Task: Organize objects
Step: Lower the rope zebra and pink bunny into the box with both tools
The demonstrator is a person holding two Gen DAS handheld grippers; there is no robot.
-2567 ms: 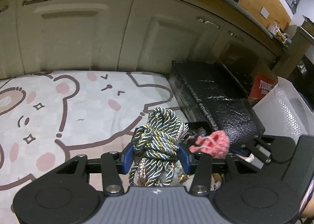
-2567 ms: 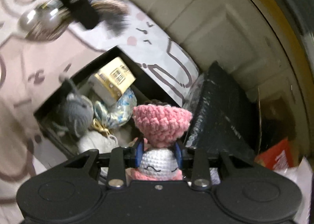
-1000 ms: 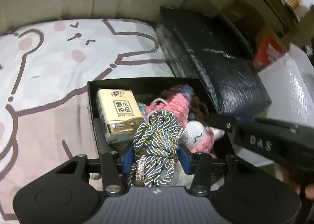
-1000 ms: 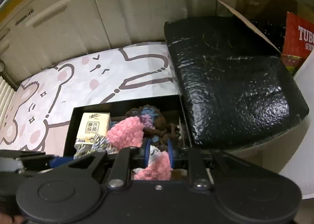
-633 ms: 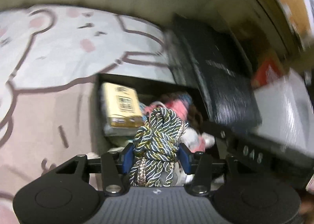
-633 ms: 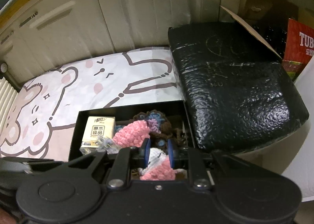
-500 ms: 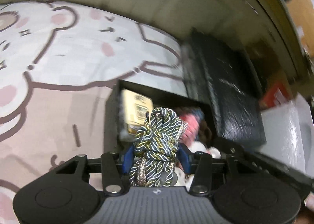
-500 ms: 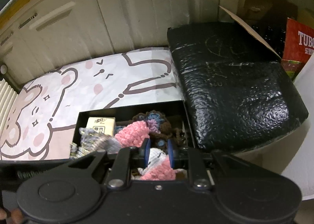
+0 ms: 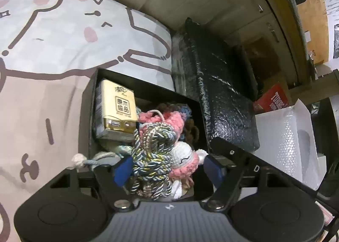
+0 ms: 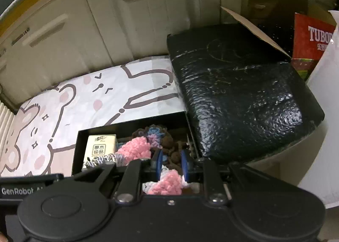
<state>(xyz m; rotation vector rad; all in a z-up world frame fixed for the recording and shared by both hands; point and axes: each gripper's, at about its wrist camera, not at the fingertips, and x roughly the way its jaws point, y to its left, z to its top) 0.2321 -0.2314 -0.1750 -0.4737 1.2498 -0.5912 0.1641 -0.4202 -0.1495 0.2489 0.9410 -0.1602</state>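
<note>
A black open box sits on a bear-print mat. It holds a gold tissue pack, a pink crochet doll and other yarn toys. My left gripper is open wide over the box. The knotted silver-blue rope bundle lies between its fingers, touching only the left pad. My right gripper hovers over the same box with its jaws narrow. The pink doll lies below them, with nothing clamped between the pads. The rope also shows in the right wrist view.
A large black bubble-wrap package lies right of the box. A red carton and a white bubble-wrap bag stand further right. Cream cabinet doors rise behind the bear-print mat.
My left gripper has opened over the box and the rope bundle has dropped out of its grip among the toys. The right gripper has stayed in place above the pink doll.
</note>
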